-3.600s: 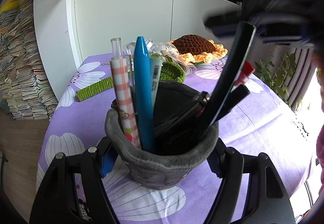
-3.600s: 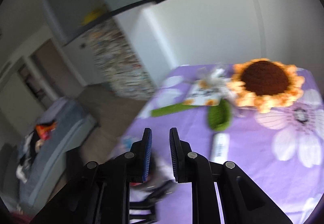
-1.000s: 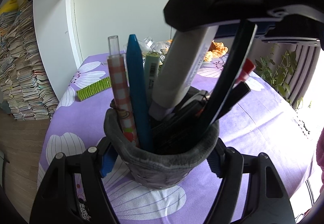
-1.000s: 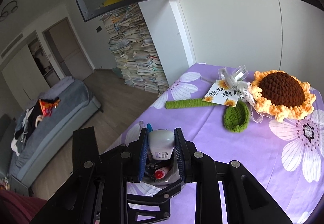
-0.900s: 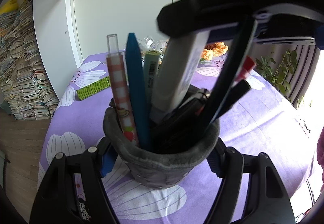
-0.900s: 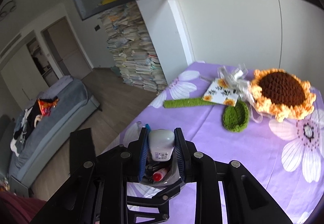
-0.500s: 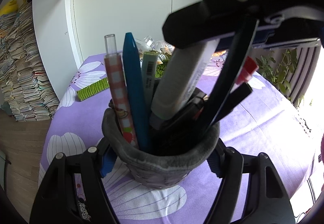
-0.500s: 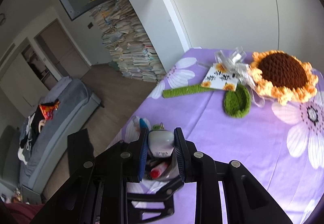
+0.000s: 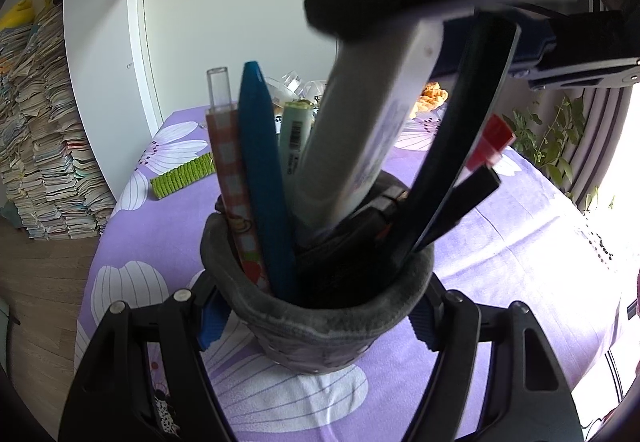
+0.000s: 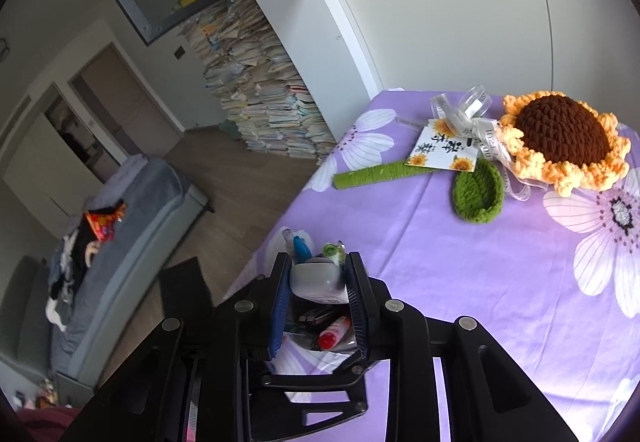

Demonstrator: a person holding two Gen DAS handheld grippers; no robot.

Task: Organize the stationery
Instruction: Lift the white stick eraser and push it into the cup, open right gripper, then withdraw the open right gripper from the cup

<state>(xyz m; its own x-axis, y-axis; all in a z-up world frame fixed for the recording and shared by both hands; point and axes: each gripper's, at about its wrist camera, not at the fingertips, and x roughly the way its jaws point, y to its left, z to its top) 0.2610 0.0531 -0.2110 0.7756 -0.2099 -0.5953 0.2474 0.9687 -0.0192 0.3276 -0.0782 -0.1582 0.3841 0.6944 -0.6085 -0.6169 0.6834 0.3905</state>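
A grey felt pen holder stands on the purple tablecloth, and my left gripper is shut on its sides. Inside stand a checked pen, a blue pen, a green highlighter, a long black stick and a red-capped pen. From above, my right gripper is shut on the top of a white-grey tube. The tube leans with its lower end inside the holder. The holder's bottom is hidden.
At the table's far end lie a crocheted sunflower, a green crochet leaf, a green stem and a ribboned card. The table's left edge is close to the holder. Stacked books stand on the floor.
The right gripper, empty 3.6 s ago, now holds the tube. Over the last second it has rolled and tilted, the tube's lower end staying in the holder. The left gripper has kept still.
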